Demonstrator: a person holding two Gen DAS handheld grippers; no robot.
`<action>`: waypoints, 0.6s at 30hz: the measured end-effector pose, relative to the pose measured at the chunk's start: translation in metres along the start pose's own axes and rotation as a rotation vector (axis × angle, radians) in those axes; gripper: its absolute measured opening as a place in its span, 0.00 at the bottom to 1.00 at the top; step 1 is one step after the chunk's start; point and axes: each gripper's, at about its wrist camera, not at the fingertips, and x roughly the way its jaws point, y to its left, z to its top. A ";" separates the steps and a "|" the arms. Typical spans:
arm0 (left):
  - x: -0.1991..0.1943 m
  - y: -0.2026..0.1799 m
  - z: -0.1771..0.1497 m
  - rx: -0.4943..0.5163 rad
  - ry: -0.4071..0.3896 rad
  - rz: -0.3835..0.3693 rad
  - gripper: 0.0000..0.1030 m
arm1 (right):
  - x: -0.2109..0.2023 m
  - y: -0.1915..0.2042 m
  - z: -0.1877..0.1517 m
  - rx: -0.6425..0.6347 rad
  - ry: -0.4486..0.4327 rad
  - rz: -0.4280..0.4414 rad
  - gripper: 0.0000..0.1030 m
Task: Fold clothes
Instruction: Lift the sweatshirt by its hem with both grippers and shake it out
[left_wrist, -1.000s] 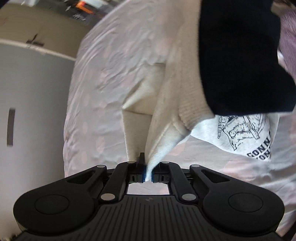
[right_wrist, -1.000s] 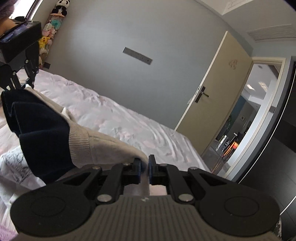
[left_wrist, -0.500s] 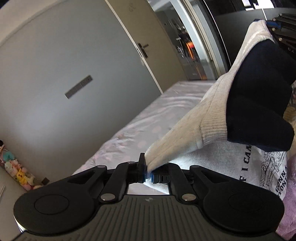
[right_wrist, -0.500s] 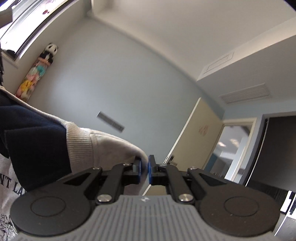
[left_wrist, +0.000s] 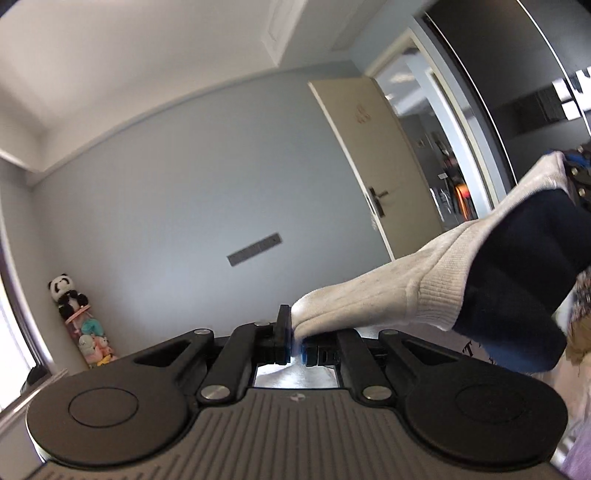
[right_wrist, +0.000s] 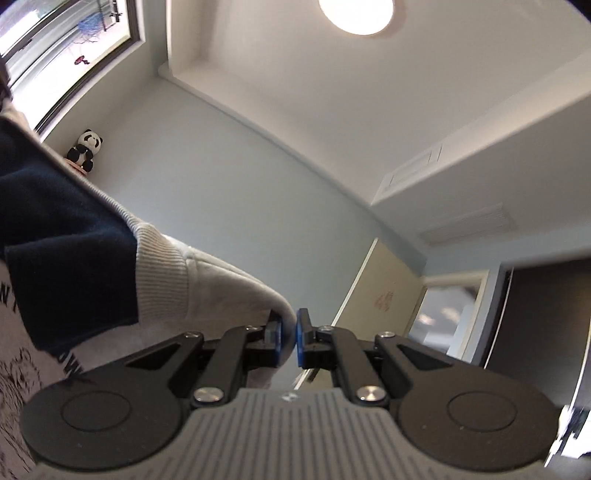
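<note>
- The left gripper (left_wrist: 294, 341) is closed tight on one cream corner of the garment (left_wrist: 391, 295)
- The right gripper (right_wrist: 288, 338) is likewise clamped on the opposite cream corner, its blue pads nearly meeting
- The garment, cream with a ribbed band and a navy part (right_wrist: 62, 236), is held stretched in the air between both grippers
- A printed white shirt (right_wrist: 22, 354) is seen beneath it
- A grey wall (left_wrist: 177, 206), a door (left_wrist: 373, 166) and a panda toy (left_wrist: 64, 291) are seen behind

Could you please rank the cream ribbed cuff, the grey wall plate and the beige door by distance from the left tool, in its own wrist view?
1. Cream ribbed cuff, just right of the left tool.
2. Grey wall plate, on the wall ahead.
3. Beige door, right; roughly the plate's depth, so the order is uncertain.
</note>
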 end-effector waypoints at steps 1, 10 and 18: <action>-0.004 0.001 0.001 0.002 -0.013 0.016 0.04 | -0.005 0.001 0.003 -0.011 -0.027 -0.008 0.08; 0.054 -0.005 -0.029 -0.001 0.084 -0.051 0.04 | 0.011 -0.008 0.012 0.028 -0.114 -0.015 0.09; 0.139 -0.017 -0.075 -0.014 0.228 -0.133 0.04 | 0.092 0.055 -0.090 -0.005 0.125 0.097 0.09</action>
